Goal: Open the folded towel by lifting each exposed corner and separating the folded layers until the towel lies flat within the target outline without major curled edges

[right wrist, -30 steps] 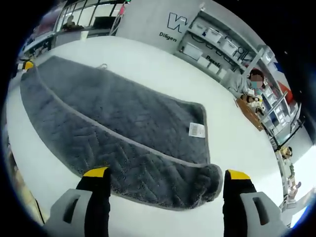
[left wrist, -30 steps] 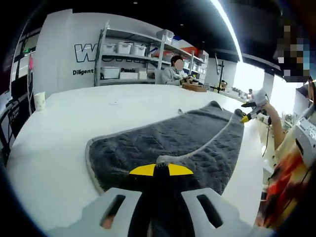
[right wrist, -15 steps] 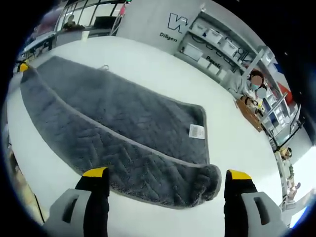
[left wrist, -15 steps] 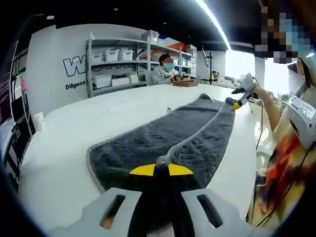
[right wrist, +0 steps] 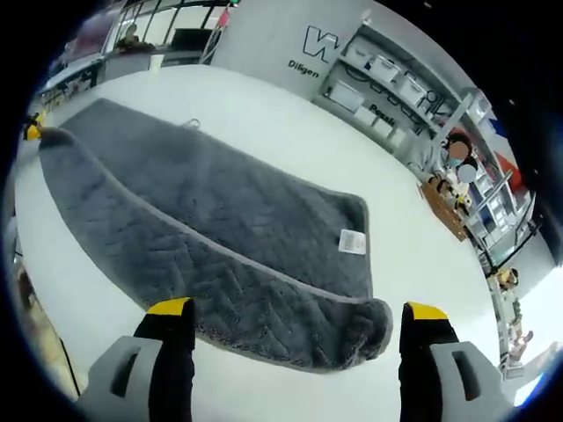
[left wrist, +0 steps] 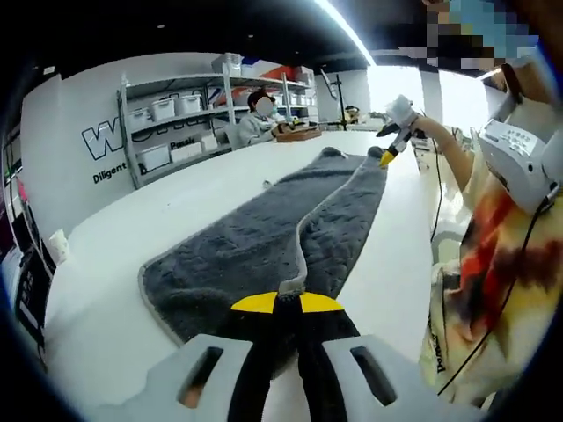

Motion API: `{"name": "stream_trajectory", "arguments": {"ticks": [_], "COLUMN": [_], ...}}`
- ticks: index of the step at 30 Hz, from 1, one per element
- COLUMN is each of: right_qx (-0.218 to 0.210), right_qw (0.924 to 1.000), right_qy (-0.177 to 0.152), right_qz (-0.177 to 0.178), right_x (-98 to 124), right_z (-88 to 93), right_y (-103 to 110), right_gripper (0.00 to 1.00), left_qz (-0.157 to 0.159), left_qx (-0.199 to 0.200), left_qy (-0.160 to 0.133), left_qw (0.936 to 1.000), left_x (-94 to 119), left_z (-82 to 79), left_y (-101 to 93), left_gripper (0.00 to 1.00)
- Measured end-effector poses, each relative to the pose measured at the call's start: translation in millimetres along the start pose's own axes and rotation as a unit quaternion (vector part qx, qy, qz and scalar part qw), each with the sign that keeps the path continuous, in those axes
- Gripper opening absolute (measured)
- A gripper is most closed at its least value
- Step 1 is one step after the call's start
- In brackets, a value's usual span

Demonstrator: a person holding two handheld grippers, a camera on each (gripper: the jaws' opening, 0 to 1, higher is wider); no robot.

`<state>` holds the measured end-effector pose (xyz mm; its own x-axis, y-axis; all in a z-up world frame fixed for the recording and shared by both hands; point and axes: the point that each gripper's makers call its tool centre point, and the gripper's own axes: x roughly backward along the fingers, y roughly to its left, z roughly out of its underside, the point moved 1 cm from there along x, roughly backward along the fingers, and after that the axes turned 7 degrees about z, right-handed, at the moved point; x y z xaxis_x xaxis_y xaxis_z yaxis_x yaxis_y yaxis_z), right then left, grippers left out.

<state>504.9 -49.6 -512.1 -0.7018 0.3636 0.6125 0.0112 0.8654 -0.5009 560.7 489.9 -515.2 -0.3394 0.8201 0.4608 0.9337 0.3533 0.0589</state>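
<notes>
On the white tabletop point(right wrist: 290, 132) the grey towel point(right wrist: 202, 229) is spread lengthwise, one long edge folded over onto itself (a white label point(right wrist: 352, 242) is seen near its far end). The left claw point(left wrist: 287, 301) is pinched onto a towel corner, lifted slightly. The right claw point(right wrist: 297, 309) is held wide apart above the towel's opposite end.

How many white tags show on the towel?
1: a white tag on the towel's lower layer near its far corner, right gripper view. Others may hide under the fold.
</notes>
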Motion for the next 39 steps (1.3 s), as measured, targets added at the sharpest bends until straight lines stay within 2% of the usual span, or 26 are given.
{"name": "stream_trajectory", "arguments": {"ticks": [12,16,22,30,39], "right_qx": [0.009,0.015,0.017,0.019,0.019], "right_qw": [0.9999,0.9998,0.9998,0.9997,0.9996], "right_qy": [-0.002,-0.005,-0.006,-0.004,-0.001], "right_qz": [-0.008,-0.009,-0.012,-0.015,-0.019], "right_x": [0.2,0.9,1.1,0.4,-1.3], "right_z": [-1.7,-3.6,-4.2,-2.6,1.3], "right_y": [6.5,8.2,9.7,11.0,13.8], "right_gripper": [0.97,0.97,0.97,0.97,0.97], "left_qz": [0.019,0.025,0.040,0.050,0.054], "left_qx": [-0.009,0.002,-0.005,0.005,0.038], "left_qy": [0.023,0.025,0.044,0.064,0.083], "left_qw": [0.9995,0.9994,0.9982,0.9967,0.9943], "left_x": [10.4,14.4,18.1,25.6,30.1], "left_z": [15.1,20.0,26.5,36.8,51.3], "left_y": [-17.1,-17.9,-28.9,-33.5,-40.0], "left_gripper": [0.05,0.05,0.05,0.05,0.05]}}
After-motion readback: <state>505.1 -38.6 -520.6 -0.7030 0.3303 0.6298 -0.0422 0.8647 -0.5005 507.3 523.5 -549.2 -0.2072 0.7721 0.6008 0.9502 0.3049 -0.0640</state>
